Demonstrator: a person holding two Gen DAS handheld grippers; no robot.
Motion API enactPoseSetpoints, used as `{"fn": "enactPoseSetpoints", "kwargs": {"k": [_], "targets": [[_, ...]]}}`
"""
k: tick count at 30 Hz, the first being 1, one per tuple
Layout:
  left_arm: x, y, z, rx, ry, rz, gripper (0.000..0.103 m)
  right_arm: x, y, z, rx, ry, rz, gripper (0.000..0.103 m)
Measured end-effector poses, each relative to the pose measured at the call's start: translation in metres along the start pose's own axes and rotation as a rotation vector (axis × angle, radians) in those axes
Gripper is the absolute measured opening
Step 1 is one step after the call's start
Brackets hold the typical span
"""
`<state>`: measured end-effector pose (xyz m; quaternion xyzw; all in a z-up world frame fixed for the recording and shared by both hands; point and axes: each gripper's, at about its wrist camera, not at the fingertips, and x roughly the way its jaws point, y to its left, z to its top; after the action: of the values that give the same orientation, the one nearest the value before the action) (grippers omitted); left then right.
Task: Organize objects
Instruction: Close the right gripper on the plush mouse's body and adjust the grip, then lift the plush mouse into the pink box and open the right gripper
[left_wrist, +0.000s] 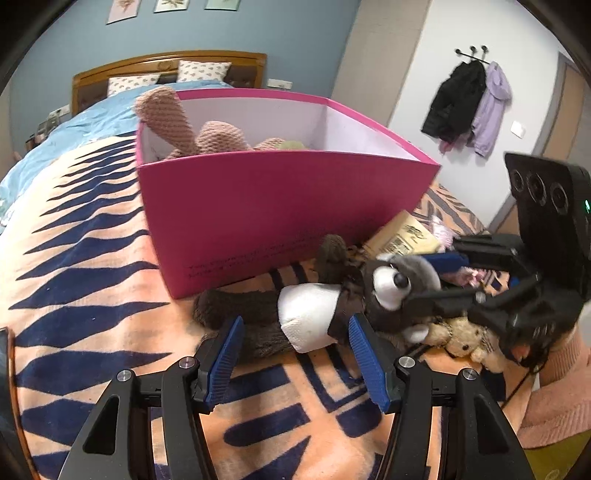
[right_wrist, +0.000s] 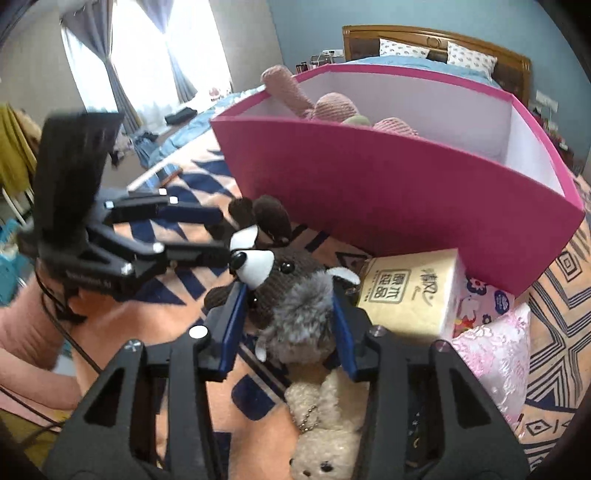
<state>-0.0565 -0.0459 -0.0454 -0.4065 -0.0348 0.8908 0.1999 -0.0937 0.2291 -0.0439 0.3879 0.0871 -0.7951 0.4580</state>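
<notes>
A brown and grey plush animal (left_wrist: 314, 314) with a white belly lies on the patterned blanket, in front of the pink box (left_wrist: 288, 206). My left gripper (left_wrist: 295, 321) is open, its blue pads on either side of the plush's body at their tips. In the right wrist view my right gripper (right_wrist: 288, 295) is shut on the plush's furry head (right_wrist: 295, 306), both pads against it. The left wrist view shows the right gripper (left_wrist: 421, 277) coming in from the right onto that head. A pink knitted plush (left_wrist: 221, 136) lies inside the box.
A yellow tissue pack (right_wrist: 410, 291) leans against the box. Under my right gripper lies a cream teddy bear (right_wrist: 325, 417), and a pink floral pouch (right_wrist: 495, 354) lies to its right. A pink sleeve (left_wrist: 561, 398) shows at the right edge. The orange and navy blanket (left_wrist: 92, 295) covers the bed.
</notes>
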Motion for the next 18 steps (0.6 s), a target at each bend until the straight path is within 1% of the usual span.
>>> {"fn": "enactPoseSetpoints", "kwargs": {"k": [6,9,11,14,16,18], "targets": [[0.012,-0.009,-0.002,0.061,0.046,-0.001,0.062,-0.008,-0.017,0.001,0.076,0.008,0.080,0.046],[0.019,-0.012,-0.002,0.088,0.070,0.018,0.062,-0.006,-0.022,-0.002,0.106,0.012,0.098,0.046],[0.022,-0.012,-0.002,0.094,0.077,0.015,0.062,-0.004,-0.022,-0.002,0.117,0.009,0.096,0.047],[0.025,-0.012,-0.001,0.097,0.087,0.003,0.057,-0.001,-0.022,-0.002,0.127,0.015,0.091,0.050],[0.026,-0.014,-0.002,0.099,0.095,-0.003,0.050,0.003,-0.018,-0.004,0.113,0.019,0.083,0.052],[0.027,-0.015,-0.001,0.095,0.096,-0.007,0.049,0.006,-0.016,-0.005,0.104,0.017,0.070,0.053]]}}
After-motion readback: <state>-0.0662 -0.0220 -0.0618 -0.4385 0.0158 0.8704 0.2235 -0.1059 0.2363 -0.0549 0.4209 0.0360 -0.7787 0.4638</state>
